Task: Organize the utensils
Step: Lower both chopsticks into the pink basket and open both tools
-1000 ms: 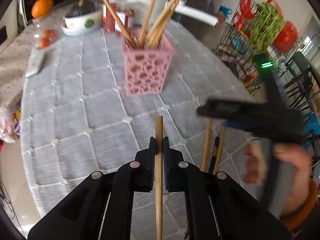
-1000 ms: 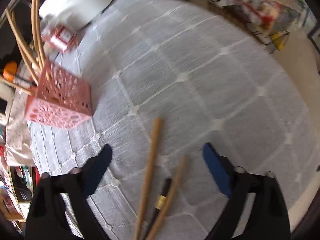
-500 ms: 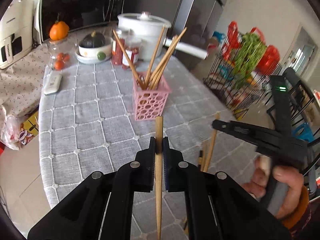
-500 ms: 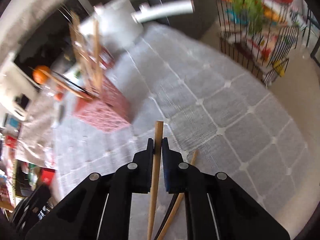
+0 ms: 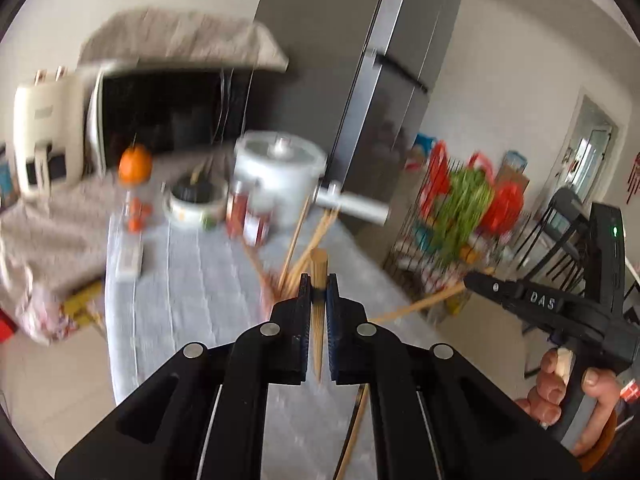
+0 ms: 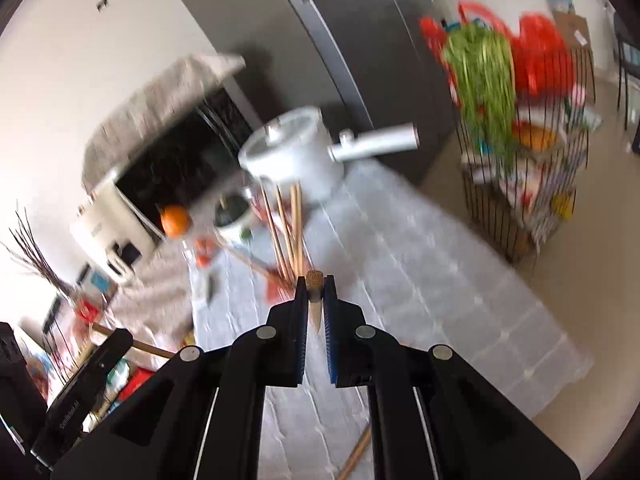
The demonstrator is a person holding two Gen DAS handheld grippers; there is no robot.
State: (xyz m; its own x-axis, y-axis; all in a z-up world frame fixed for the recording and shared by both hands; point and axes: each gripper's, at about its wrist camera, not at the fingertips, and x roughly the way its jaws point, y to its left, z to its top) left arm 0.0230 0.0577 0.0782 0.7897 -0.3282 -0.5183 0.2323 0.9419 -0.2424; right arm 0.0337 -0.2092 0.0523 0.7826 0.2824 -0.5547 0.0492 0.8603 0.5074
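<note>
My left gripper (image 5: 318,286) is shut on a wooden chopstick (image 5: 319,272) that points forward, end on to the camera. My right gripper (image 6: 314,286) is shut on another wooden chopstick (image 6: 314,280); it also shows in the left wrist view (image 5: 416,307), held out sideways by the right gripper (image 5: 472,280). Both grippers are raised above the grey quilted table (image 6: 420,256). The pink basket (image 6: 276,290) with several chopsticks (image 6: 290,232) upright in it stands just beyond the fingertips, mostly hidden. Another chopstick (image 6: 356,454) lies on the table below.
A white pot with a long handle (image 6: 296,152), a bowl (image 5: 196,204), red jars (image 5: 248,216), an orange (image 5: 135,163) and a remote (image 5: 128,258) sit at the table's far end. A wire rack with greens and red bags (image 6: 520,140) stands right of the table.
Both grippers have lifted and tilted up with their chopsticks, so the views now look across the table toward the fridge. A second ago the right gripper was open over chopsticks on the table.
</note>
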